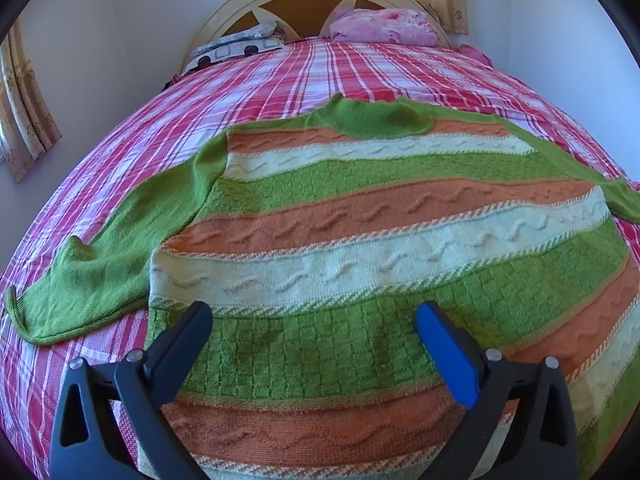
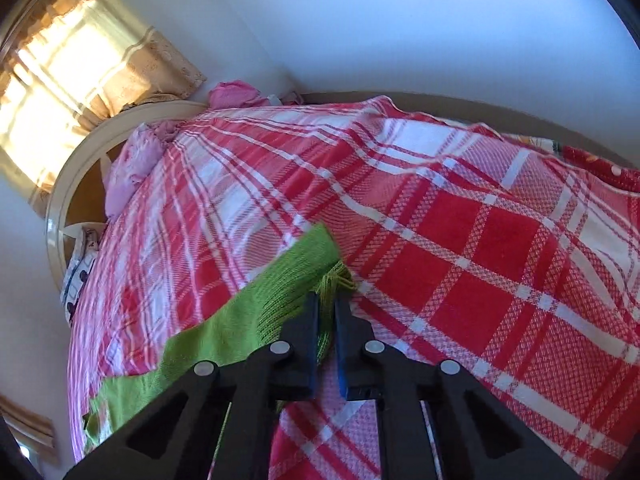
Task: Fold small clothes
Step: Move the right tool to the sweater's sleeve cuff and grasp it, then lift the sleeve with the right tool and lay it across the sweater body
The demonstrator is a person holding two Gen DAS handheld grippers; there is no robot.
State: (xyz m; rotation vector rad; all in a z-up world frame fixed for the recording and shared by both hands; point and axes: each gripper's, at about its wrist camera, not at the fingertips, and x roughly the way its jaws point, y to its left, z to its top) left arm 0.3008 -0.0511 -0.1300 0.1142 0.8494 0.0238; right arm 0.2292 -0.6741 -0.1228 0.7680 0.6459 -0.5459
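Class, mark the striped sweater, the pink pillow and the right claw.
striped sweater (image 1: 360, 240), left wrist view, white band of its body
pink pillow (image 1: 380, 26), left wrist view, its top
right claw (image 2: 327, 300), right wrist view, between its fingertips

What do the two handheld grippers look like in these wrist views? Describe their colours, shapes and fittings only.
The left gripper has two black plastic fingers on black linkage arms with triangular cut-outs and round silver pivot pins; one finger carries a bright blue pad. The right gripper has the same black frame, cut-outs and silver pins, with blue pad edges on its inner faces. No cables, markings or sleeves show.
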